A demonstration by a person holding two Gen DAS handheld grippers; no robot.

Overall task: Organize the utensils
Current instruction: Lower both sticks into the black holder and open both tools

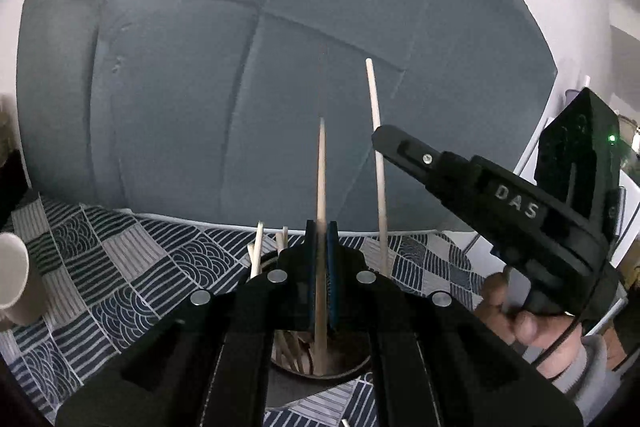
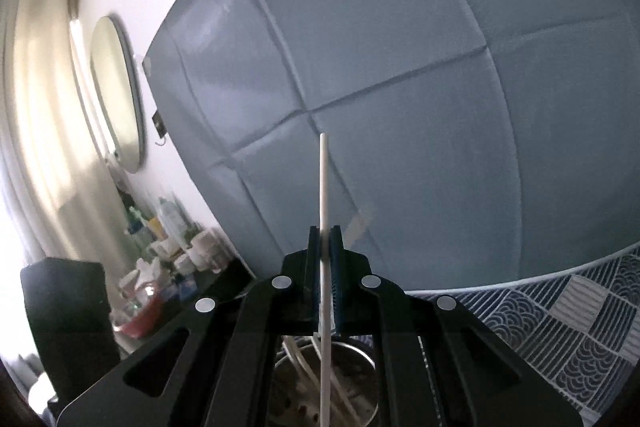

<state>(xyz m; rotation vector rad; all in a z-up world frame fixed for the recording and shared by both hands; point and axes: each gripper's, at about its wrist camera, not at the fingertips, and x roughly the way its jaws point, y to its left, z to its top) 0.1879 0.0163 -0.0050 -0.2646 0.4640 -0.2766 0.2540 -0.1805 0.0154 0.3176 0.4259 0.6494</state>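
My left gripper (image 1: 321, 229) is shut on a wooden chopstick (image 1: 320, 179) that stands nearly upright. Its lower end dips into a round holder (image 1: 352, 371) with several wooden chopsticks. To the right, my right gripper (image 1: 381, 139) is shut on a white chopstick (image 1: 375, 99), held by a person's hand (image 1: 516, 315). In the right wrist view, the right gripper (image 2: 325, 231) clamps that white chopstick (image 2: 323, 179). The stick's lower end reaches into a metal cup (image 2: 360, 379) with several white sticks.
A navy and grey patterned tablecloth (image 1: 120, 267) covers the table, with a cream cup (image 1: 16, 279) at the left edge. A grey padded panel (image 1: 240, 67) rises right behind the table. Further left are a round mirror (image 2: 116, 95) and crowded bottles and jars (image 2: 172, 247).
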